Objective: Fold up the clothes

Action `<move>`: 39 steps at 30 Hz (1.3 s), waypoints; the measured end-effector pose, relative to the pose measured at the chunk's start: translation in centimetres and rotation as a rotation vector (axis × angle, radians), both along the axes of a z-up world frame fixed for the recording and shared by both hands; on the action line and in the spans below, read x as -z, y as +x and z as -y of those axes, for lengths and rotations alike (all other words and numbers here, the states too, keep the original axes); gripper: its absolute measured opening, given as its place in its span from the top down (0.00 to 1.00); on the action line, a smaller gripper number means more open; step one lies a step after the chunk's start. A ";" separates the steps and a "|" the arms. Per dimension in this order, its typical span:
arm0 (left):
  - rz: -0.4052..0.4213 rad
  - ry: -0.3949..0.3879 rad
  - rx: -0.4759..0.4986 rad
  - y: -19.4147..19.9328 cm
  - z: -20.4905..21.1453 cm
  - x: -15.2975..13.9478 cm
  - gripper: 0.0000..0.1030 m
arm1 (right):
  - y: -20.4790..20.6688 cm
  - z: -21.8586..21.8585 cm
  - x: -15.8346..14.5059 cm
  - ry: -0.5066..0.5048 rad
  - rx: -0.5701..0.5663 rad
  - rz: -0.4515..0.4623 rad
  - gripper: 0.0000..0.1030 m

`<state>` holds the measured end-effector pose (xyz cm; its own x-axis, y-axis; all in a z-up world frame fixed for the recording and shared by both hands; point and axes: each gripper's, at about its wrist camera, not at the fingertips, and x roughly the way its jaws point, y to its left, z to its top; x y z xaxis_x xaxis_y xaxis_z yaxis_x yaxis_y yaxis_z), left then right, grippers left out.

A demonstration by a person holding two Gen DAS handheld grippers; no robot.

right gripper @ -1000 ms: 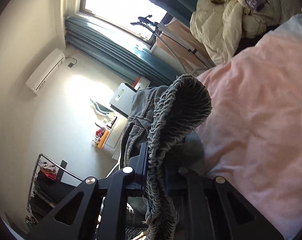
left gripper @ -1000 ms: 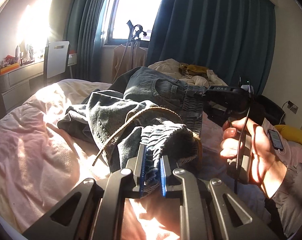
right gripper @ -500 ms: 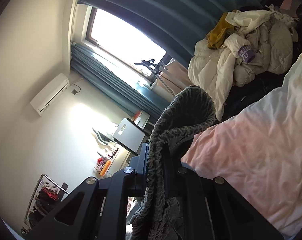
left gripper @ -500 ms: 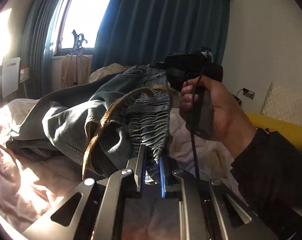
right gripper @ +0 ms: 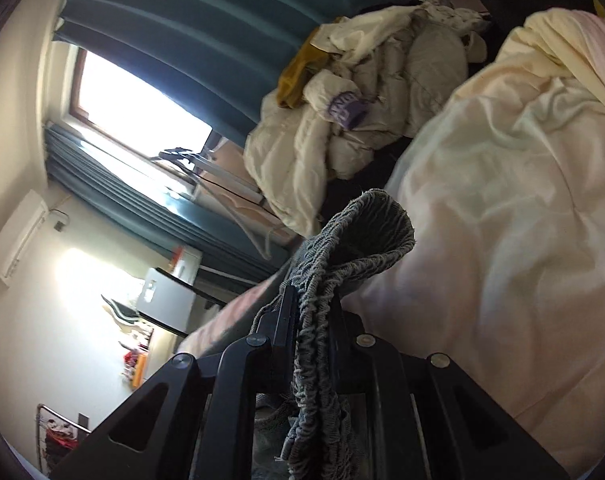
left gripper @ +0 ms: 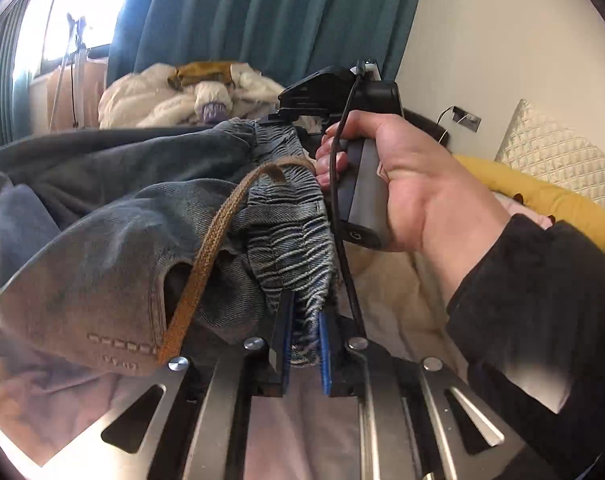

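Note:
A pair of grey-blue denim trousers (left gripper: 114, 216) with a ribbed elastic waistband (left gripper: 290, 232) and a brown drawstring (left gripper: 210, 248) hangs above the bed. My left gripper (left gripper: 304, 340) is shut on the waistband. My right gripper (right gripper: 310, 316) is shut on another part of the same waistband (right gripper: 362, 240). In the left wrist view the right gripper (left gripper: 330, 96) is held by a hand (left gripper: 414, 184) just beyond the left one, close to it. The trouser legs trail off to the left.
A pale pink bed sheet (right gripper: 502, 208) lies below. A heap of cream bedding and clothes (left gripper: 182, 92) sits by teal curtains (left gripper: 270, 16). A yellow pillow (left gripper: 542, 200) and a quilted cushion (left gripper: 562, 160) are at the right. A desk and chair (right gripper: 162, 300) stand by the window.
Both grippers have lifted the trousers off the bed and come closer together. The left view has swung right toward the wall; the right view has tilted toward the bedding heap.

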<state>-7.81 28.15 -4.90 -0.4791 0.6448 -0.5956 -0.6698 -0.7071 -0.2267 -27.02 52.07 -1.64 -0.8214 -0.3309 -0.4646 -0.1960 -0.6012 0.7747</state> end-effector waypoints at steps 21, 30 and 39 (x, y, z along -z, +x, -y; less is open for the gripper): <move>0.017 -0.050 -0.187 1.0 10.6 -4.9 0.44 | 7.5 5.6 -6.3 0.373 0.004 0.006 0.41; -0.033 -0.092 -0.383 -1.4 18.8 -7.5 0.44 | 9.8 17.4 -9.0 0.440 -0.224 -0.089 0.41; -0.040 0.000 -0.506 -4.5 26.6 -8.2 0.44 | 10.5 28.4 -7.0 0.549 -0.508 -0.205 0.41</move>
<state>-12.33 1.51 3.31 -0.7540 0.3261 -0.5702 -0.2519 -0.9452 -0.2075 -16.56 23.68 5.40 -0.7179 -0.4564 -0.5257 0.3218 -0.8872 0.3308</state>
